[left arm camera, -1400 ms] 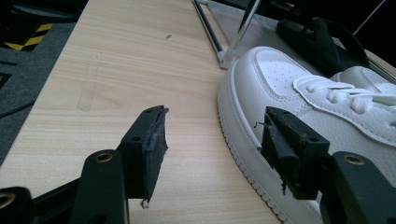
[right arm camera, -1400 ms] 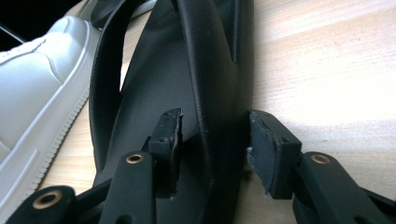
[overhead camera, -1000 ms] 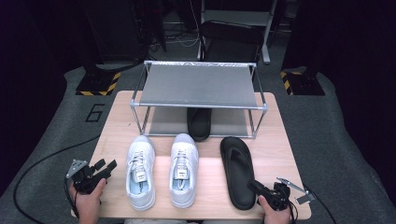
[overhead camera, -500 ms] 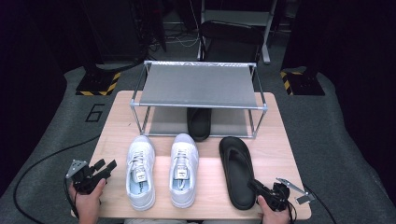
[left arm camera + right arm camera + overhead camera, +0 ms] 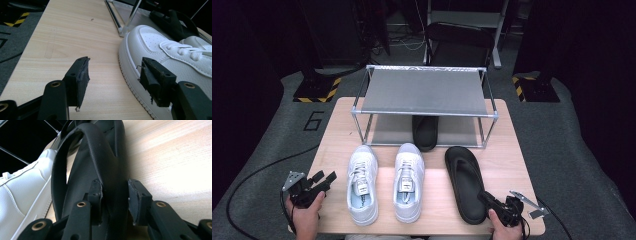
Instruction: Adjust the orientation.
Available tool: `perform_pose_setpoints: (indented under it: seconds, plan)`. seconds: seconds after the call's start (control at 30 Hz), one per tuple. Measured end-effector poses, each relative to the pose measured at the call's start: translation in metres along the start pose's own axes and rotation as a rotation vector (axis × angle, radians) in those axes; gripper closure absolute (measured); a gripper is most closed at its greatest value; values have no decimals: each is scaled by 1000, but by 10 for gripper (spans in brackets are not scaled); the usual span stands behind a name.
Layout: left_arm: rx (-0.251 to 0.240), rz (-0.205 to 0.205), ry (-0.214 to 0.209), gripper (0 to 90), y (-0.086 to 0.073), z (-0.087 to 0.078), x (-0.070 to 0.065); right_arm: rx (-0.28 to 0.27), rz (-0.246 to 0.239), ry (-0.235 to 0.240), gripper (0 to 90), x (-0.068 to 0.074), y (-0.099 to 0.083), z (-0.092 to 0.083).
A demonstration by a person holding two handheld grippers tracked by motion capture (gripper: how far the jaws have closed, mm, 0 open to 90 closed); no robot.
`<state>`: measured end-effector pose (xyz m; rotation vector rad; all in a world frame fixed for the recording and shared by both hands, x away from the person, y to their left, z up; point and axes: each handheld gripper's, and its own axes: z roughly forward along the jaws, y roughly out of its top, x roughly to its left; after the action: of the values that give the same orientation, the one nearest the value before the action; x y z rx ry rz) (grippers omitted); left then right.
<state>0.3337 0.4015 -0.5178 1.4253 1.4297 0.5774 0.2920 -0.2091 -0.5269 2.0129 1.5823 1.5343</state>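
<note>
A black flip-flop point(image 5: 464, 182) lies on the wooden table point(image 5: 512, 150) at the front right. My right gripper point(image 5: 484, 197) is at its heel. In the right gripper view the jaws of the right gripper point(image 5: 115, 183) are shut on the sole's edge, and the strap of the flip-flop point(image 5: 100, 152) arches ahead. Two white sneakers point(image 5: 362, 185) point(image 5: 408, 180) stand side by side in the middle. My left gripper point(image 5: 324, 178) is open, left of the left sneaker point(image 5: 155, 42). Its right pad point(image 5: 152, 75) is close to the sneaker's side and nothing is between its jaws.
A metal rack with a grey mesh shelf point(image 5: 424, 92) stands at the back of the table. A second black flip-flop point(image 5: 425, 132) lies under it, its heel poking out in front. Bare wood runs along the left edge point(image 5: 62, 37). Cables trail off both front corners.
My right gripper has crept slightly forward onto the flip-flop's heel. The left gripper and the shoes have not moved.
</note>
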Motion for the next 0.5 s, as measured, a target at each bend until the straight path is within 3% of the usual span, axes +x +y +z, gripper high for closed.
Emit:
perform_pose_setpoints:
  seconds: [0.3,0.5]
  plan:
    - [2,-10,5,398,-1,0,3,-26,14,-13,655,0,2,4]
    - [-7,-13,6,398,-1,-3,4,-29,-11,-10,655,6,4,8]
